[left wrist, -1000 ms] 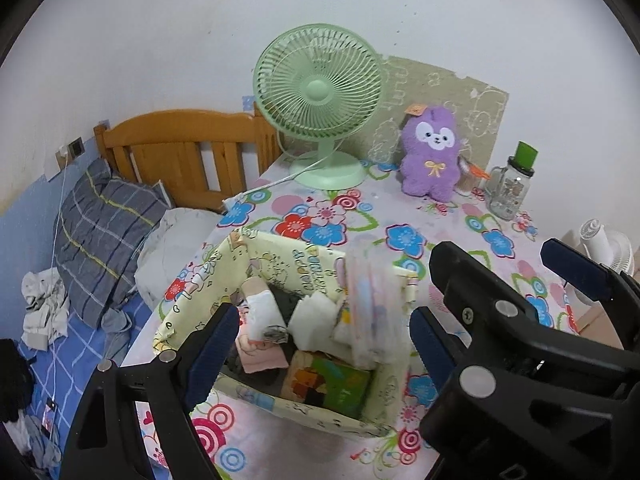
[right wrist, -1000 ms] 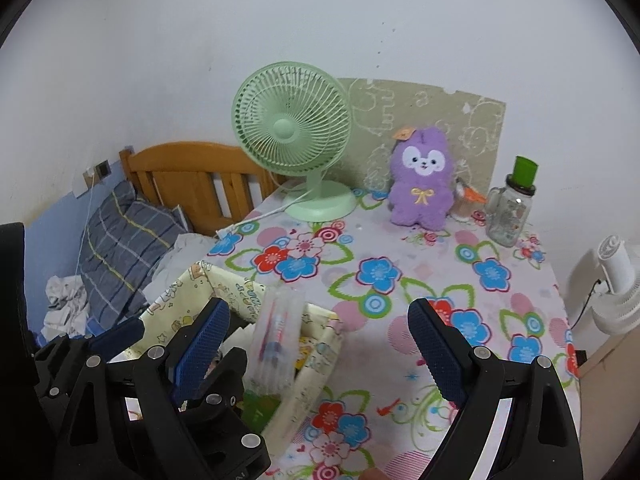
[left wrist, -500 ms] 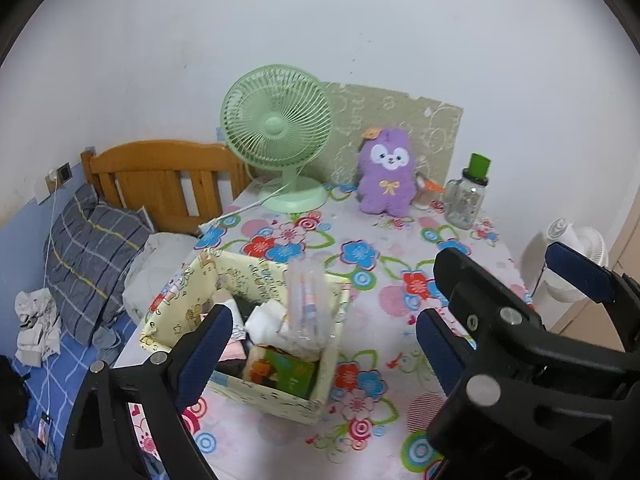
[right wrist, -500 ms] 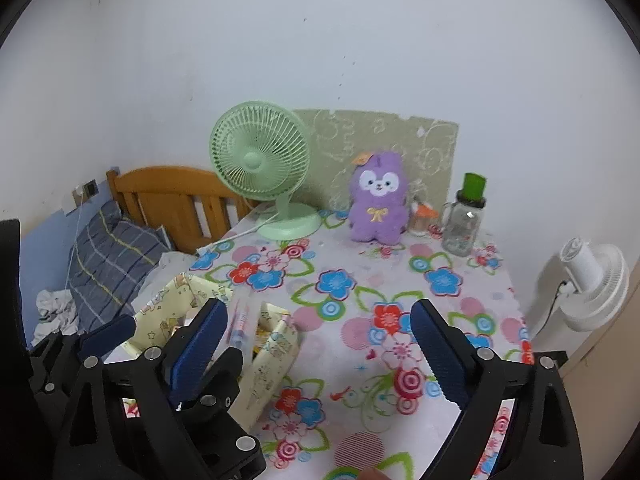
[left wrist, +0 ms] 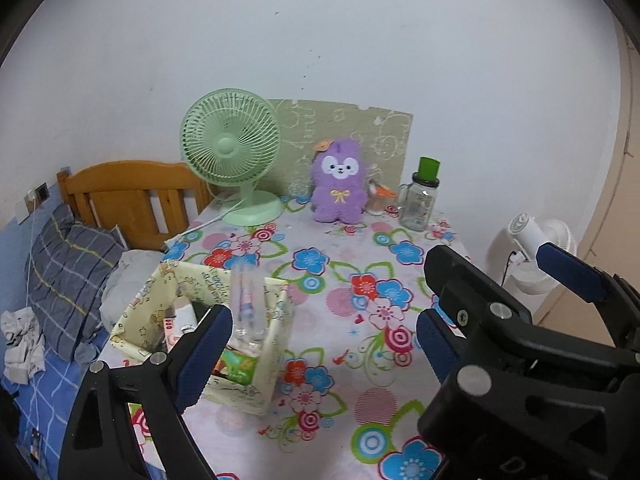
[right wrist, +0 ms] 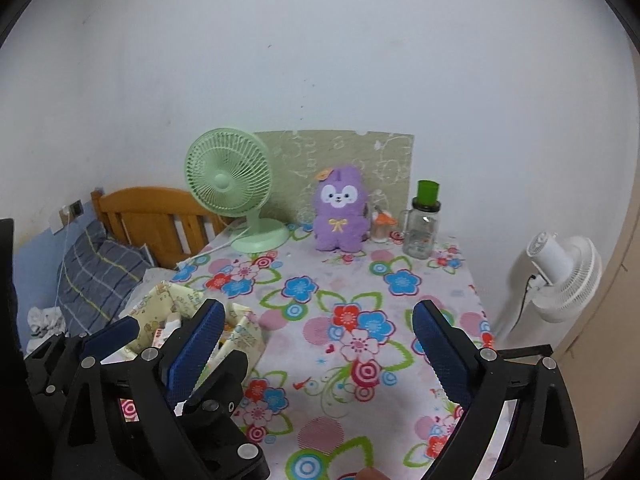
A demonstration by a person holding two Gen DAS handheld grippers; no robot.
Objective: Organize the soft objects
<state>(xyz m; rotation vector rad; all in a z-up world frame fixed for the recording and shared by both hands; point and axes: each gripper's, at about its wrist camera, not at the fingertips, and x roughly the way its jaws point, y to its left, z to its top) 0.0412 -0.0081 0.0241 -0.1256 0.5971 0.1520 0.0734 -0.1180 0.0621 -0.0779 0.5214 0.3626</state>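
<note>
A yellow fabric storage box (left wrist: 268, 344) stands at the table's left front, filled with folded soft items and a clear plastic pouch (left wrist: 246, 304) that sticks up; it also shows in the right wrist view (right wrist: 248, 336). A purple plush toy (left wrist: 340, 186) (right wrist: 340, 214) sits upright at the back of the table. My left gripper (left wrist: 324, 344) is open and empty, held above and in front of the box. My right gripper (right wrist: 316, 350) is open and empty over the table's front middle, to the right of the box.
A green desk fan (left wrist: 232, 156) and a glass bottle with a green cap (left wrist: 420, 200) stand at the back by the wall. A white floor fan (right wrist: 564, 276) stands right of the table. A bed with a wooden headboard (left wrist: 128, 192) lies to the left.
Both grippers have pulled back and up from the box, so the table and box look smaller and farther away. Both stay open and empty.
</note>
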